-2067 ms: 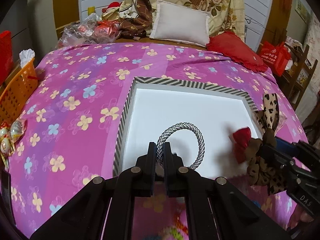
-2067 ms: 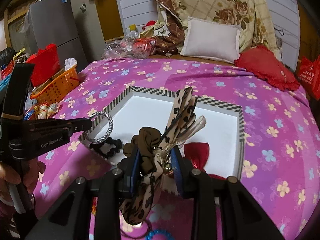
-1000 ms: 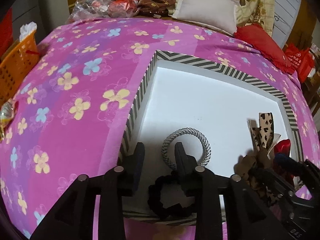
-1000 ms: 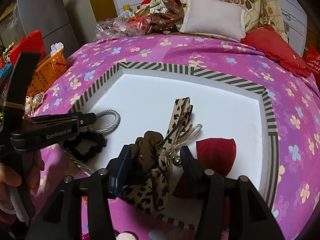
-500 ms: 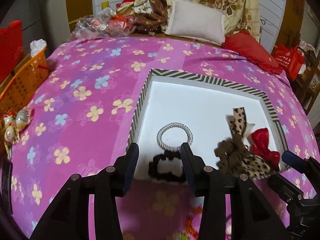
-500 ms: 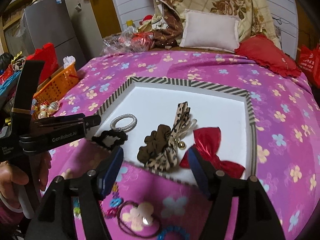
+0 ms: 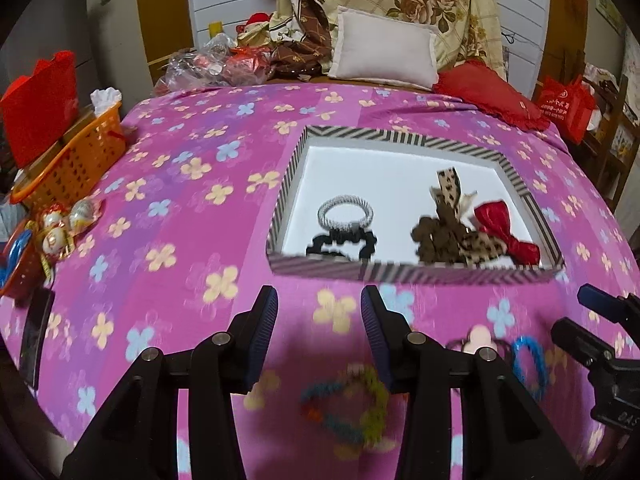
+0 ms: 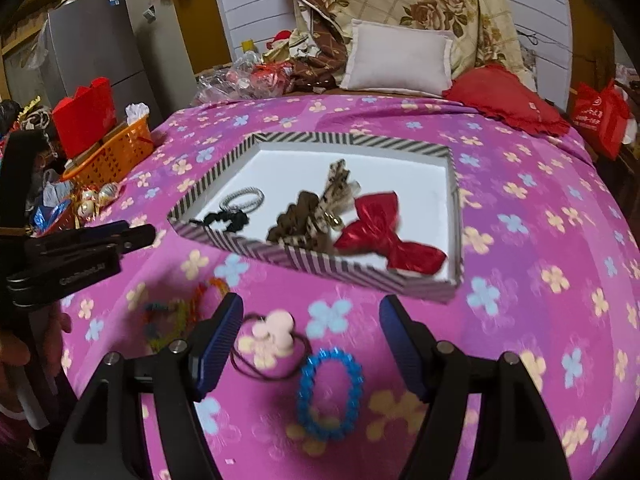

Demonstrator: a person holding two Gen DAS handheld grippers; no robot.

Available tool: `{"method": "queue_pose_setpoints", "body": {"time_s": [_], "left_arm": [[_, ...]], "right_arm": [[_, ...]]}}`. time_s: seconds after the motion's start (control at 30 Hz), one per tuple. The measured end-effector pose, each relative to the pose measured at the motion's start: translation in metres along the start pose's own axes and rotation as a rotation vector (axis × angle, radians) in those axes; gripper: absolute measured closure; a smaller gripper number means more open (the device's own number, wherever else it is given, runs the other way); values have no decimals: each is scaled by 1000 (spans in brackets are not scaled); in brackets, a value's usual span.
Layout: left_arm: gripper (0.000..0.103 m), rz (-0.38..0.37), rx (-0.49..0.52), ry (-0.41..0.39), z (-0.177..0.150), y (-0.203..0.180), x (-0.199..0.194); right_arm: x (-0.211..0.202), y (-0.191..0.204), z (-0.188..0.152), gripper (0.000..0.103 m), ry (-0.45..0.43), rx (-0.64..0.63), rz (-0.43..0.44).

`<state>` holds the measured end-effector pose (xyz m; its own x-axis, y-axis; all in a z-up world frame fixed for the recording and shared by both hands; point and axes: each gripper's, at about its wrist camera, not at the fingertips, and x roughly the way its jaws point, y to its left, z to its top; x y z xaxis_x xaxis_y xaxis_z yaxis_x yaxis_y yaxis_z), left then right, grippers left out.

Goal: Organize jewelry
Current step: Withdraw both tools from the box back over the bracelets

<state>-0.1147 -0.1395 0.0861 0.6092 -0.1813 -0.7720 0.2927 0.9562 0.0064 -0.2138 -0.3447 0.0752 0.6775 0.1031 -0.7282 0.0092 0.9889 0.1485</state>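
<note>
Left gripper (image 7: 319, 312) jaws apart and empty, right gripper (image 8: 311, 334) jaws spread, both angled down over the bedspread (image 7: 168, 184), blurred multicolour bracelet (image 7: 344, 412) beneath, blue bracelet (image 8: 330, 394) half-blurred, striped tray (image 7: 400, 270) beyond holding hair ties and bows.

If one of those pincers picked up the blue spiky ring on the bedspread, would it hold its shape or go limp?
The blue spiky ring lies as a slightly squashed oval, so it probably flexes. It looks thin and light, and its bumpy edge should give the pads some grip.

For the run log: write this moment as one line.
left gripper: open, empty | right gripper: open, empty | tray: four pieces | bedspread: three left
</note>
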Motion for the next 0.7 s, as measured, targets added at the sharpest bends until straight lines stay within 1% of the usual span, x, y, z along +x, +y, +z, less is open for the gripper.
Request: {"method": "queue_pose_setpoints", "body": {"time_s": [0.17,0.4,0.6,0.7], "left_arm": [[81,0,5,4,-18,-2,-10],[81,-4,-8,2,-35,-1,-23],[81,4,-13,-5,-45,-2,-34],[81,6,-18,-19,-51,-2,-43]], "right_arm": [[-6,-4,-17,29,18,22,-14],[-18,-2,-36,29,28,5,-29],[-29,-4,-44,29,25,21,-33],[-36,-5,-46,26,22,35,-31]]}}
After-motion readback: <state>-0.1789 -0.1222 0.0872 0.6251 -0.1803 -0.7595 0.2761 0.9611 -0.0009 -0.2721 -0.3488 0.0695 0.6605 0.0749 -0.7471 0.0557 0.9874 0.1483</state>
